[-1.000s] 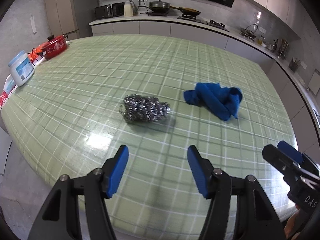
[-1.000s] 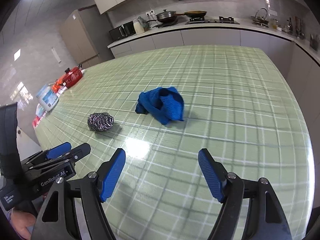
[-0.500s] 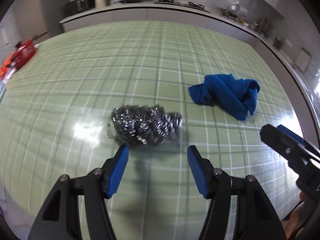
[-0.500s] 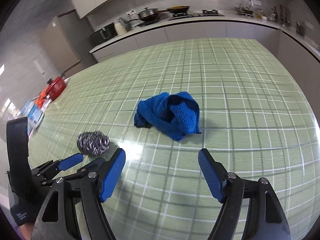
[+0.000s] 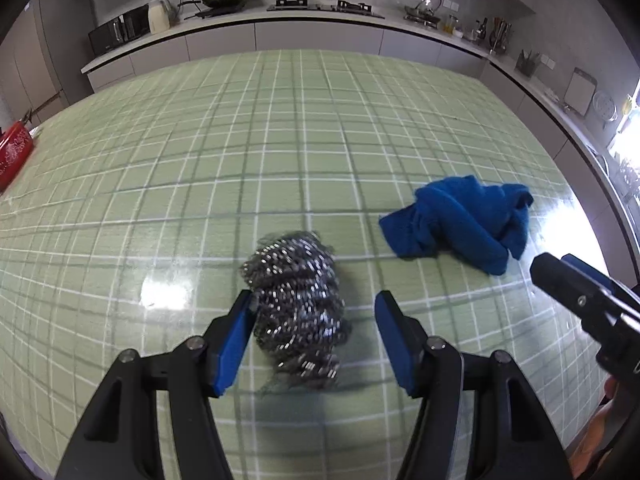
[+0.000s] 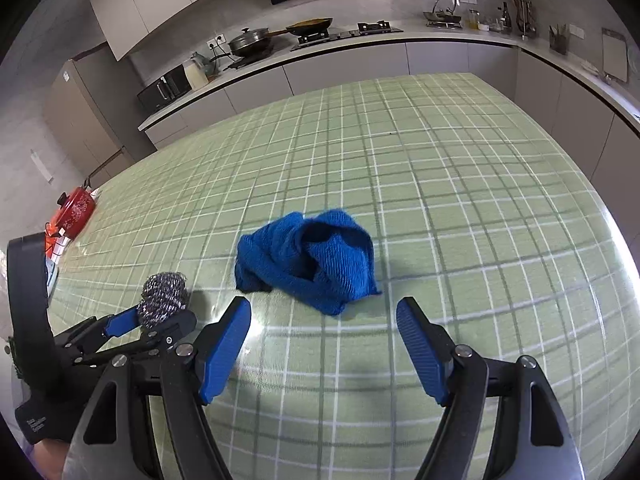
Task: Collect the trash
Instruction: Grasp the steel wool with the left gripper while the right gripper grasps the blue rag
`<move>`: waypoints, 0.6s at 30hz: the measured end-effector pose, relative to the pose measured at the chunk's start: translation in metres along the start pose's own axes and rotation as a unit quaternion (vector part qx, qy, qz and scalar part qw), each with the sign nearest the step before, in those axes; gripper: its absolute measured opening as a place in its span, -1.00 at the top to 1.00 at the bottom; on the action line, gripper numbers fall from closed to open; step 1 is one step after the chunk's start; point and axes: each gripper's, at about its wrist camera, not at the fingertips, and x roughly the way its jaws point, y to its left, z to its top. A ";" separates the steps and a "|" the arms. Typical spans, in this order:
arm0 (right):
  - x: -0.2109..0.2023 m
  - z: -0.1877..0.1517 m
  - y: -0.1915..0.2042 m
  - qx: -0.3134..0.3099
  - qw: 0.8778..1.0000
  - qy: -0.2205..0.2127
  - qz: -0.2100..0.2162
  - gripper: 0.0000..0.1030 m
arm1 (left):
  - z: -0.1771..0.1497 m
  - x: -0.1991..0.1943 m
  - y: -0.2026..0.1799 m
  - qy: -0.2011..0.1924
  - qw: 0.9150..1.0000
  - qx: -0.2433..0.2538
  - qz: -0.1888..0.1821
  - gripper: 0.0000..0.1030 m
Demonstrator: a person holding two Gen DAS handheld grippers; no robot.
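A silver steel-wool scrubber (image 5: 298, 304) lies on the green checked table (image 5: 280, 120). My left gripper (image 5: 313, 298) is open and low over the table, with the scrubber between its blue fingers. The left finger is close against the scrubber and the right finger stands apart from it. In the right wrist view the scrubber (image 6: 164, 294) shows between the left gripper's (image 6: 152, 322) fingers. A crumpled blue cloth (image 6: 312, 260) lies just beyond my right gripper (image 6: 323, 306), which is open with nothing between its fingers. The cloth (image 5: 460, 220) also lies right of the scrubber, with the right gripper (image 5: 568, 280) near it.
A red pot (image 6: 76, 210) stands at the table's far left edge. A kitchen counter (image 5: 320, 16) with pans and a kettle runs behind the table. The table's right edge is close beyond the cloth.
Both grippers have moved forward and lower over the table. The left one has come around the scrubber, and the right one has closed in on the blue cloth. Neither opening has changed.
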 end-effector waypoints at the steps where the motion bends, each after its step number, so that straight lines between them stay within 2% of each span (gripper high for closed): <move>1: 0.002 0.003 0.000 -0.002 1.000 0.000 0.001 -0.50 | 0.001 0.002 0.000 0.000 1.000 0.001 0.002 -0.22; 4: 0.012 0.012 0.000 -0.010 1.000 0.004 0.003 -0.51 | 0.003 0.006 0.003 0.002 1.000 -0.006 -0.002 -0.22; 5: 0.016 0.016 0.000 -0.014 1.000 0.006 0.004 -0.52 | 0.003 0.007 0.004 0.002 1.000 -0.008 -0.003 -0.15; 6: 0.019 0.018 0.000 -0.018 1.000 0.006 0.005 -0.53 | 0.005 0.009 0.007 0.002 1.000 -0.011 -0.006 0.00; 8: 0.027 0.025 0.001 -0.026 1.000 0.009 0.009 -0.56 | 0.004 0.012 0.013 0.004 1.000 -0.021 -0.014 0.11; 18: 0.064 0.031 0.005 -0.053 0.998 0.033 0.018 -0.58 | 0.001 0.013 0.018 -0.009 1.000 -0.022 -0.013 0.21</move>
